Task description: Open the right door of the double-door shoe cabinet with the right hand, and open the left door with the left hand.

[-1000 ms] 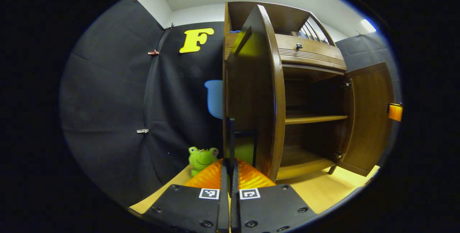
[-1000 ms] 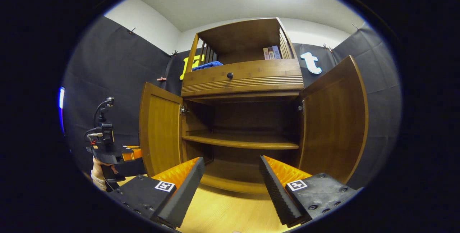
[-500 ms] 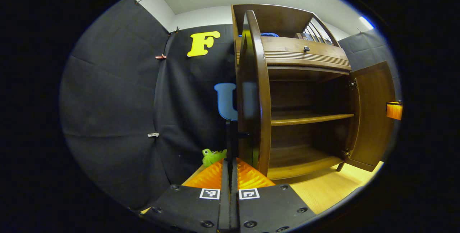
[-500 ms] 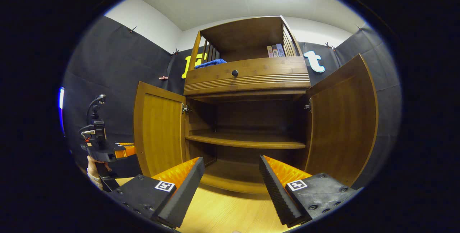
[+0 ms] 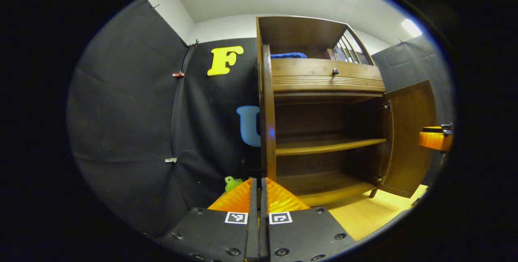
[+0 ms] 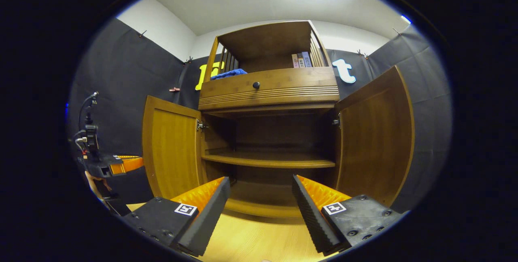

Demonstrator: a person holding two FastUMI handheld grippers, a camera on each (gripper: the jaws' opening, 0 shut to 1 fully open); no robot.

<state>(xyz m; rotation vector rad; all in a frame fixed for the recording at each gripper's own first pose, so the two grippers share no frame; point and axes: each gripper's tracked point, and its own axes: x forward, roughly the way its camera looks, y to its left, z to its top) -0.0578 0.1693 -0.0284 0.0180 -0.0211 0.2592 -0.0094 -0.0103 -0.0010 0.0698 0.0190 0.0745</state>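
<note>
Now both doors swung wide: left door (image 6: 172,146), right door (image 6: 374,132), shoe cabinet (image 6: 269,132) interior exposed. Left tool (image 5: 257,183) pinched closed, apparently empty, beside the left door's edge; right tool (image 6: 261,183) spread wide, empty, clear of its door.

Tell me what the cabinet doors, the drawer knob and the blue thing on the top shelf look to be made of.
Left door and right door: wood or veneer, with visible grain and a glossy sheen. Drawer knob: small, dark and round; metal or plastic, cannot tell. Blue thing: soft fabric, judging by its folds.
</note>
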